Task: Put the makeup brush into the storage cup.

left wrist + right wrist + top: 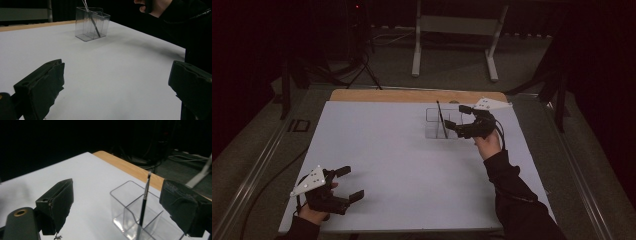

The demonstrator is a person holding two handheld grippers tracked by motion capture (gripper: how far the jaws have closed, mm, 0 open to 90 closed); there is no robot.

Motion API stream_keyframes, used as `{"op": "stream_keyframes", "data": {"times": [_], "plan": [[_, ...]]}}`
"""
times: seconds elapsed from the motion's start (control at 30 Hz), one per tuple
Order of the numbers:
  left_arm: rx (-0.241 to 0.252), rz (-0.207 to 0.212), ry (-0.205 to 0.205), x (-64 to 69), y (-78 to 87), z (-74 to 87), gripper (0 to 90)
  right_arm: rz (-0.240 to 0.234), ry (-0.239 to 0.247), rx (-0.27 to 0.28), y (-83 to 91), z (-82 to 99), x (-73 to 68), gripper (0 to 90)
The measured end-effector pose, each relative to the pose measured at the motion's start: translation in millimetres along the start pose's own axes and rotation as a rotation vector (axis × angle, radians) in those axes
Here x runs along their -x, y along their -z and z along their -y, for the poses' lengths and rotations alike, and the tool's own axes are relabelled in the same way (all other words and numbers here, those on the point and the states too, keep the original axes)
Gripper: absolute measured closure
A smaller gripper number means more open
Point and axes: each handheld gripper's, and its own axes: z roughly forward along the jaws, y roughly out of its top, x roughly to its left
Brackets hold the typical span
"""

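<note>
While the clear organizer (438, 122) sits on the white table (412, 170) toward the far edge, a thin dark brush (441, 119) stands in it, long axis near vertical, tip up, leaning slightly. Right gripper (461, 120) hovers just beside the organizer's right side, jaws spread wide, holding nothing. Left gripper (349, 183) sits well apart from the organizer at the near left corner, jaws also open and empty.

thin black brush (144, 202), leaning in clear organizer (125, 195)
</note>
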Motion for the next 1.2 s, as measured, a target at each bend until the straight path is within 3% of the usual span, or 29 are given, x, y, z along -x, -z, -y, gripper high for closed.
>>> {"op": "stream_keyframes", "data": {"times": [0.17, 0.37, 0.63, 0.73, 1.0, 1.2], "plan": [[-0.001, 0.003, -0.002, 0.3, 0.0, -0.2, 1.6, -0.049, -0.034, 0.022, 9.5, 5.5, -2.1, 12.0], [-0.001, 0.004, -0.002, 0.6, -0.3, -0.4, 1.6, -0.058, -0.002, 0.004, 19.5, 12.5, -12.1, 12.3], [-0.002, 0.005, -0.004, 0.7, -0.4, -0.5, 1.6, -0.107, 0.029, 0.005, 34.8, 24.2, -30.1, 12.3], [-0.004, 0.005, -0.004, 0.7, -0.7, -0.5, 1.6, -0.128, 0.064, -0.008, 39.5, 27.8, -37.6, 12.3], [0.003, 0.007, -0.007, 0.9, -0.5, -0.7, 1.6, -0.180, 0.045, -0.011, 54.8, 37.6, -47.3, 13.3], [-0.001, 0.012, -0.008, 1.7, -1.1, -0.8, 1.6, -0.215, 0.068, -0.039, 64.0, 50.9, -55.2, 13.3]]}}
